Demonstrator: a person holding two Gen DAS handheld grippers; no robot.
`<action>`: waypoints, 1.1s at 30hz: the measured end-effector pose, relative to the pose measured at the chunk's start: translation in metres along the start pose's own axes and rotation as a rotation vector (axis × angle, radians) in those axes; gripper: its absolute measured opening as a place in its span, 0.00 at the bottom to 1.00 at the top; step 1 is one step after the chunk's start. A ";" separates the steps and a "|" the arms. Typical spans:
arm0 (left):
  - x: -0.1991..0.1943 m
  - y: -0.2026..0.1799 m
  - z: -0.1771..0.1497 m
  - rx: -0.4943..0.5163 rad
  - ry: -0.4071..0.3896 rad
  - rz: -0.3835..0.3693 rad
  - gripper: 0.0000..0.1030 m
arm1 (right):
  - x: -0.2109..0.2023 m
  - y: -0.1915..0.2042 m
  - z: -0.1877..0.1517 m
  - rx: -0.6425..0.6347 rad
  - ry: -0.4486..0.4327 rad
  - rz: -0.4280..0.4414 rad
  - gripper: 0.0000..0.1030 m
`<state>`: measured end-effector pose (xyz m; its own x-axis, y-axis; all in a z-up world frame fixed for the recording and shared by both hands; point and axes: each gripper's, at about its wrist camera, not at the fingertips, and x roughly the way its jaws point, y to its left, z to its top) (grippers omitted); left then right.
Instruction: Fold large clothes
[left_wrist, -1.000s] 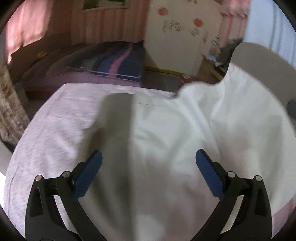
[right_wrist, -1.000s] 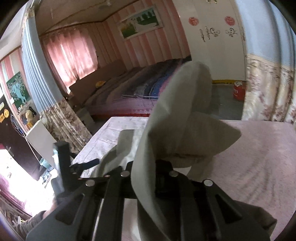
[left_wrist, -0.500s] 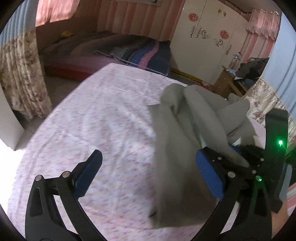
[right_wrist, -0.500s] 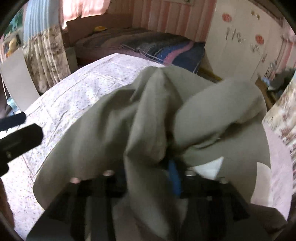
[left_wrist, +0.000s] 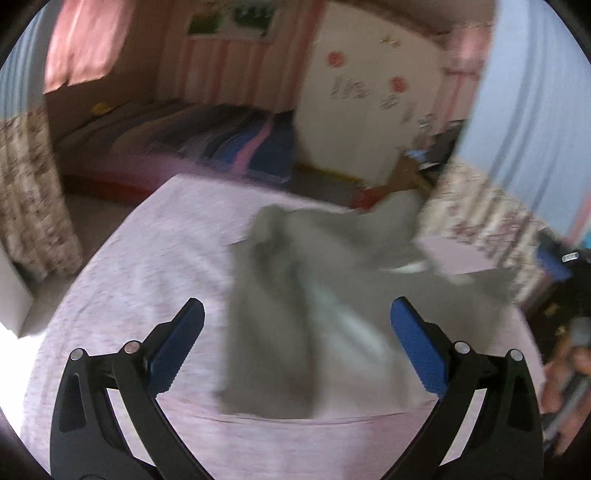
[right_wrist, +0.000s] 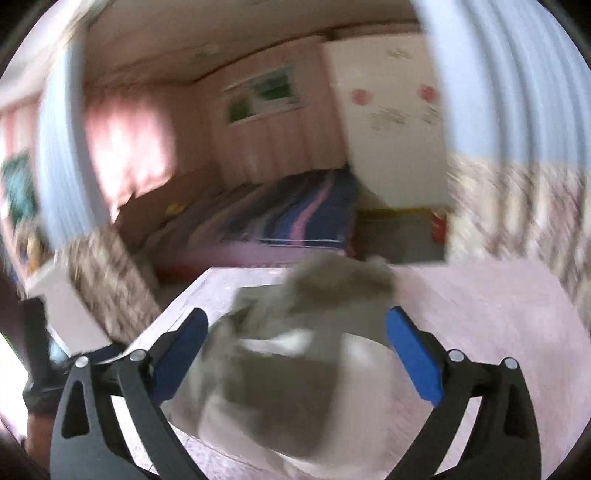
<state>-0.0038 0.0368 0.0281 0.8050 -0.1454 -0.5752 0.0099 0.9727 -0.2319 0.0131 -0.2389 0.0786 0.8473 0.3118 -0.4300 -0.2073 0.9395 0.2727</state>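
A grey garment (left_wrist: 295, 306) is seen lying in a loose heap on the pink-covered desk (left_wrist: 147, 273), occupying the centre and right of the left wrist frame and the lower centre of the right wrist frame (right_wrist: 288, 354). It is bunched and rumpled, with raised lumps towards its far end and a paler lining or inner face exposed near the middle; no clean edges, flat panels or aligned folds can be made out, though both views are blurred by motion.

The left gripper (left_wrist: 295, 354) is shown with its blue-padded fingers (left_wrist: 173, 354) spread wide and nothing held between them; the cloth lies beyond and below the gap. The right gripper (right_wrist: 295, 358) is likewise presented with its fingers (right_wrist: 413, 362) spread apart, the heap being framed between them but not pinched, as far as can be told.

The task is judged to be at an early stage: the garment has been laid on the desk but not spread out. What is left appears to be nearly everything: flattening, squaring the edges, and each fold. A bed (left_wrist: 229, 144) is visible in the upper part of the frames, behind the desk.
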 end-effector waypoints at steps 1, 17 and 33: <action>-0.004 -0.015 0.000 0.011 -0.007 -0.019 0.97 | -0.004 -0.015 -0.003 0.018 0.007 -0.019 0.95; 0.073 -0.148 -0.020 0.247 0.087 0.012 0.92 | 0.006 -0.135 -0.060 0.199 0.103 -0.116 0.95; 0.013 -0.052 -0.016 0.260 -0.037 0.017 0.16 | 0.052 -0.032 -0.067 0.031 0.181 0.061 0.95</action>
<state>-0.0035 -0.0184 0.0203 0.8274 -0.1261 -0.5473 0.1441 0.9895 -0.0101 0.0311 -0.2431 -0.0104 0.7311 0.3910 -0.5591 -0.2377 0.9141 0.3285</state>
